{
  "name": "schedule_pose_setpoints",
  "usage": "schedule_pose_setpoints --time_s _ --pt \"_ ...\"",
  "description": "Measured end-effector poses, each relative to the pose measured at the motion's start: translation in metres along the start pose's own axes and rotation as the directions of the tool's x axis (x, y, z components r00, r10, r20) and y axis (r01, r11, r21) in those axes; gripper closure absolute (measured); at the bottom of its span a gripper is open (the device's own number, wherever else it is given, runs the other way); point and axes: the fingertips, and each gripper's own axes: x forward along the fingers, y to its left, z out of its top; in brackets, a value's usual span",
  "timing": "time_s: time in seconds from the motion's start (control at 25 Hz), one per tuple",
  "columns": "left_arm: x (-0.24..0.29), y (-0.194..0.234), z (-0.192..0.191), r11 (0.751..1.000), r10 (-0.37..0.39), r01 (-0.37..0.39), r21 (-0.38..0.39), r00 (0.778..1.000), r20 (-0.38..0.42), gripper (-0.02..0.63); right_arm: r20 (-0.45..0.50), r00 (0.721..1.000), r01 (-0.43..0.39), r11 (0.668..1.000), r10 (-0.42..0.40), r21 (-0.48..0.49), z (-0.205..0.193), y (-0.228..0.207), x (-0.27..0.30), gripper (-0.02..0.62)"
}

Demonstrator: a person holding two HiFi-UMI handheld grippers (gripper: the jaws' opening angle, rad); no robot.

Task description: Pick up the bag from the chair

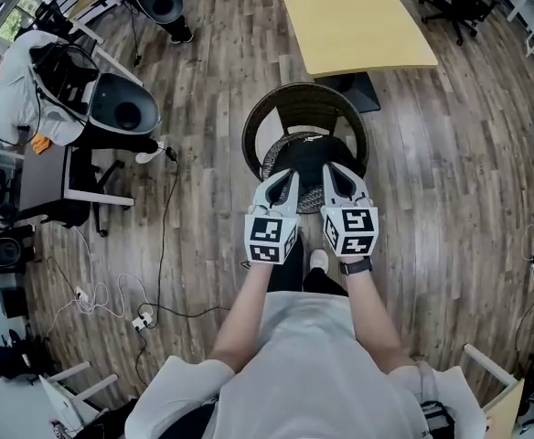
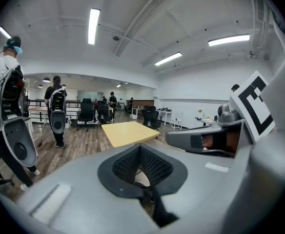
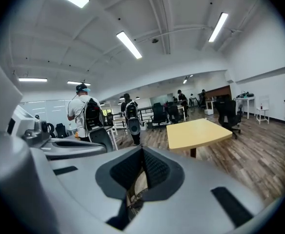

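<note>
Bag (image 1: pixel 308 156): dark, on the chair (image 1: pixel 294 97) seat, centre frame. Your left gripper (image 1: pixel 288 179) and right gripper (image 1: pixel 334 176) hang side by side over its near edge, fingers pressed together and empty. Likely lining up a two-sided grab.

we wear a pale grey short-sleeved t-shirt (image 1: pixel 313 364), dark trousers (image 1: pixel 287 274), a white shoe (image 1: pixel 318 261) and a dark watch (image 1: pixel 356 265) on our right wrist. our left gripper (image 1: pixel 288 179) and right gripper (image 1: pixel 333 176) are pale grey shells, each with a black-and-white marker cube.
</note>
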Motion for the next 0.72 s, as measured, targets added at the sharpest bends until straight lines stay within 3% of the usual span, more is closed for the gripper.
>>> schedule_pose_setpoints --time_s 0.36,0.72 --pt "0.076 0.037 -0.064 0.995 -0.060 0.052 -0.084 0.993 -0.100 0.603 -0.164 0.986 0.042 0.998 -0.035 0.042 -0.074 -0.027 0.076 0.595" --pt "0.134 0.080 -0.151 0.976 -0.068 0.021 -0.218 0.975 -0.210 0.603 -0.327 0.944 0.065 0.996 -0.041 0.064 -0.163 -0.054 0.136 0.595"
